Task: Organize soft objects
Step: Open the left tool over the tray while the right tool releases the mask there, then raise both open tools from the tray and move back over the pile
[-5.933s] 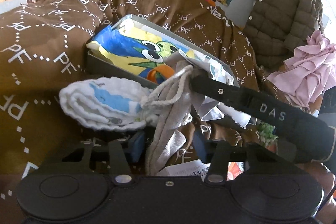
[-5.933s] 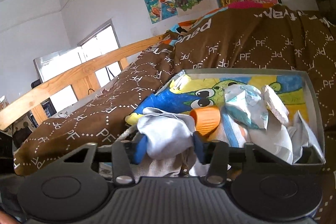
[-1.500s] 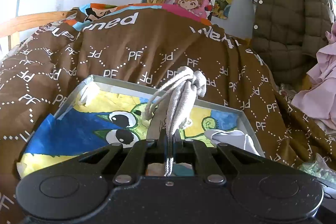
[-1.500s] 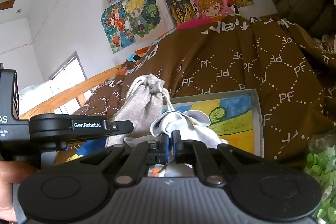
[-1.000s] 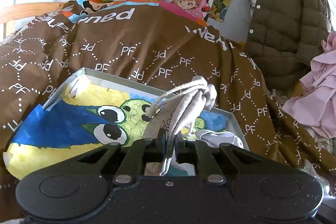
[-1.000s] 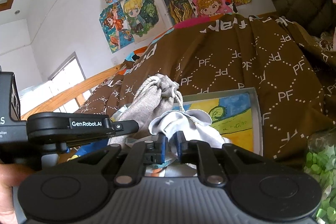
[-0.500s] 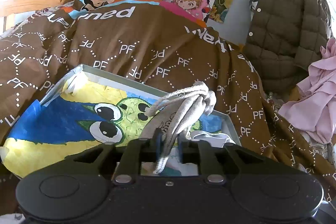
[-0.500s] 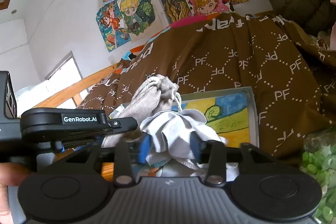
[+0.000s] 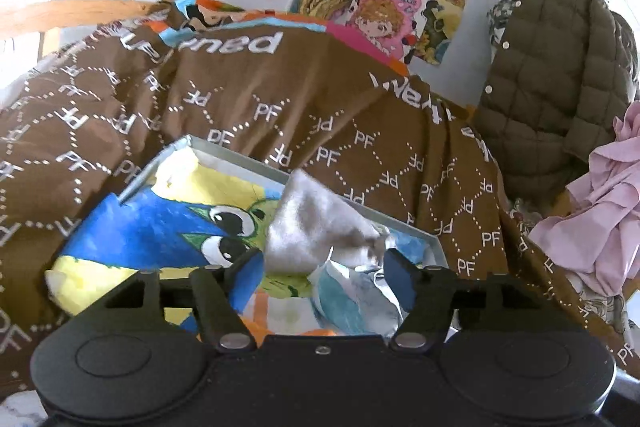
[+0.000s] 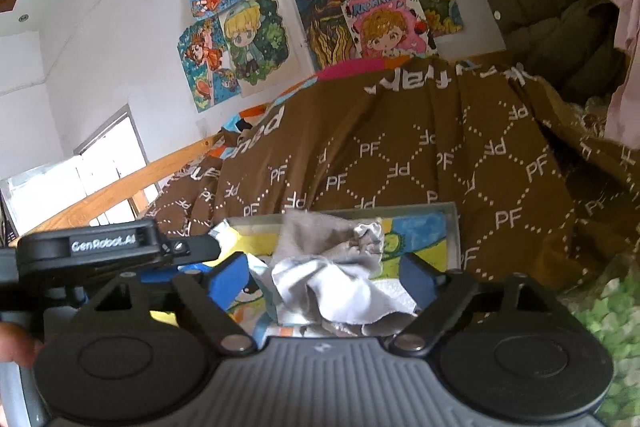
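A shallow grey box (image 9: 240,159) lies on the brown quilt, lined with a bright cartoon cloth (image 9: 152,231). The grey drawstring bag (image 9: 312,223) lies slumped inside it, just beyond my left gripper (image 9: 324,273), whose jaws are opening and do not touch it. A white-and-blue cloth (image 9: 352,303) sits under the bag. In the right wrist view the same grey bag (image 10: 320,233) and a pale grey cloth (image 10: 340,291) rest in the box (image 10: 452,227). My right gripper (image 10: 322,277) hovers over the cloth, jaws opening, pads clear of it. The left gripper (image 10: 120,247) shows at its left.
The brown quilt (image 9: 320,99) with white PF print surrounds the box. An olive puffy jacket (image 9: 560,75) and a pink garment (image 9: 600,219) hang at the right. A wooden bed rail (image 10: 120,187) runs on the left, green foam bits (image 10: 608,319) lie lower right.
Both grippers were shut, the left on the grey bag and the right on the pale cloth. Both have opened, and the bag and cloth have dropped into the box.
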